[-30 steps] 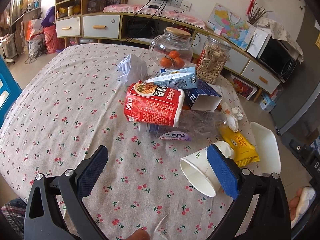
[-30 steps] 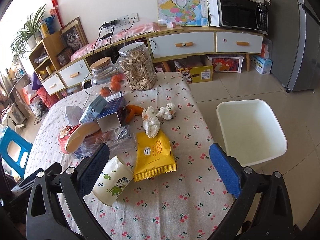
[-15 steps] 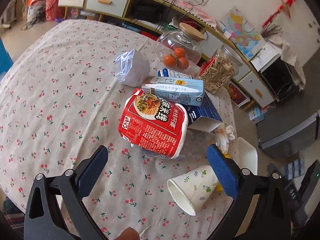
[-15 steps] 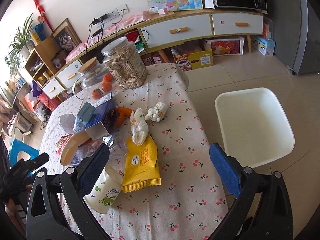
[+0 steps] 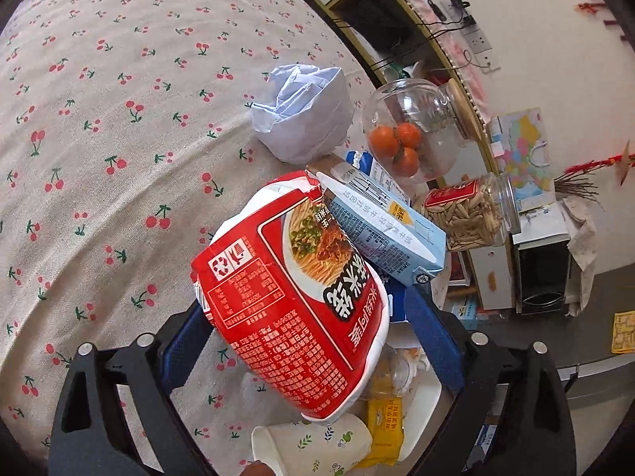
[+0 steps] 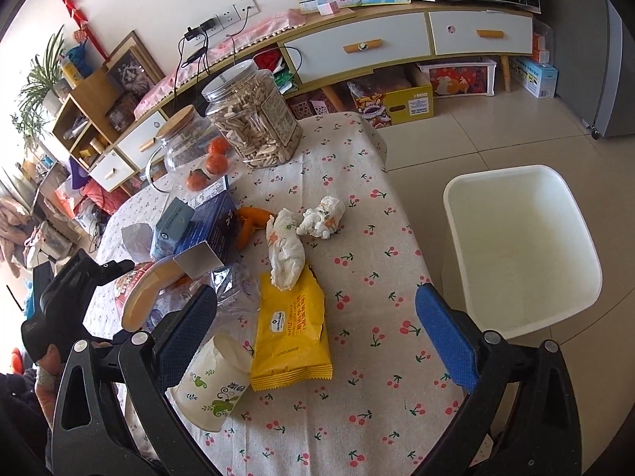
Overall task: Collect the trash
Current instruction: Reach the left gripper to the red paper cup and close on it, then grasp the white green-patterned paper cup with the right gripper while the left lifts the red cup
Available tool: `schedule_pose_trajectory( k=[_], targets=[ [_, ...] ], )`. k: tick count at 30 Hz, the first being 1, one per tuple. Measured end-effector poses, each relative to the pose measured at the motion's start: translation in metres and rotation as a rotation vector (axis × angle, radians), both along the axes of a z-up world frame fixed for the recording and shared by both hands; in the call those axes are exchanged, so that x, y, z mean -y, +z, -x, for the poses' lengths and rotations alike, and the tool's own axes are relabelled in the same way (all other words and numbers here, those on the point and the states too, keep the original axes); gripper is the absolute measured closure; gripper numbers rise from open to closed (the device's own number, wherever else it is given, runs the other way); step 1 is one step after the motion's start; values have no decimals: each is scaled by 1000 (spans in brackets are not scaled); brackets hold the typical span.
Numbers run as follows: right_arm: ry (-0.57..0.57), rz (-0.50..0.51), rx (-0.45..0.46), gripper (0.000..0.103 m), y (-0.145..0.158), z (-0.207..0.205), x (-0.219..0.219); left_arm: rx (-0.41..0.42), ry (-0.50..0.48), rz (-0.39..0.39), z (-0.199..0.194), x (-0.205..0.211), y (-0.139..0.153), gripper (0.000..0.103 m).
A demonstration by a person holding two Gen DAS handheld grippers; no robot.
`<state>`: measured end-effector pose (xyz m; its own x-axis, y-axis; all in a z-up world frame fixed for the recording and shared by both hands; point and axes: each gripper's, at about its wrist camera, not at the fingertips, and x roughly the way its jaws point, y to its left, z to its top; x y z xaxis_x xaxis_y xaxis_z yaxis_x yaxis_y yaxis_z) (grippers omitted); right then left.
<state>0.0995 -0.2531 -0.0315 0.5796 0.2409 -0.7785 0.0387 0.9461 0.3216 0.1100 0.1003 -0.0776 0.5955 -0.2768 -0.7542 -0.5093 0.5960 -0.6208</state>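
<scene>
A red instant-noodle cup point(image 5: 293, 297) lies on its side on the cherry-print tablecloth point(image 5: 119, 158). My left gripper point(image 5: 305, 309) straddles it, and its jaws are closing. The left pad sits at the cup's side, while a small gap shows at the right pad point(image 5: 432, 337). A light-blue milk carton point(image 5: 381, 222) leans on the cup. My right gripper point(image 6: 313, 297) hangs open above a yellow snack packet point(image 6: 291, 333), with a tipped paper cup point(image 6: 210, 384) by its left finger. Two crumpled tissues point(image 6: 285, 254) lie beyond the packet. The left gripper point(image 6: 79, 277) also shows in the right wrist view.
A white bin point(image 6: 524, 250) stands on the floor right of the table. A jar of oranges point(image 5: 412, 131), a jar of seeds point(image 6: 254, 119), a dark blue box point(image 6: 214, 222), crumpled white paper point(image 5: 305, 111) and a clear plastic bottle point(image 6: 234, 289) crowd the table.
My left gripper has moved forward and down over the noodle cup while rolling, and its jaws have narrowed around it. My right gripper has shifted slightly and stayed open.
</scene>
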Motion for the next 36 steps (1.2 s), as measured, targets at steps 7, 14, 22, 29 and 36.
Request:
schedule_pose_trajectory(
  k=[7,14,22,29,36],
  targets=[
    [3,-26,-47,7,-9,-5,0,82,-184,-229,7,15,31,62],
    [97,2,-5,7,-6,5,-21,155,-292,-351,48,13,58,73],
    [252,-12,-75,7,-23,34,-71,217,-365,-445,89,17,78,73],
    [-8,-272,-274,7,-74,51,-85,292,-431,-554,101,30,88,73],
    [-31,-372,-272,45,-84,37,-115,322,-454,-616,111,28,88,73]
  ],
)
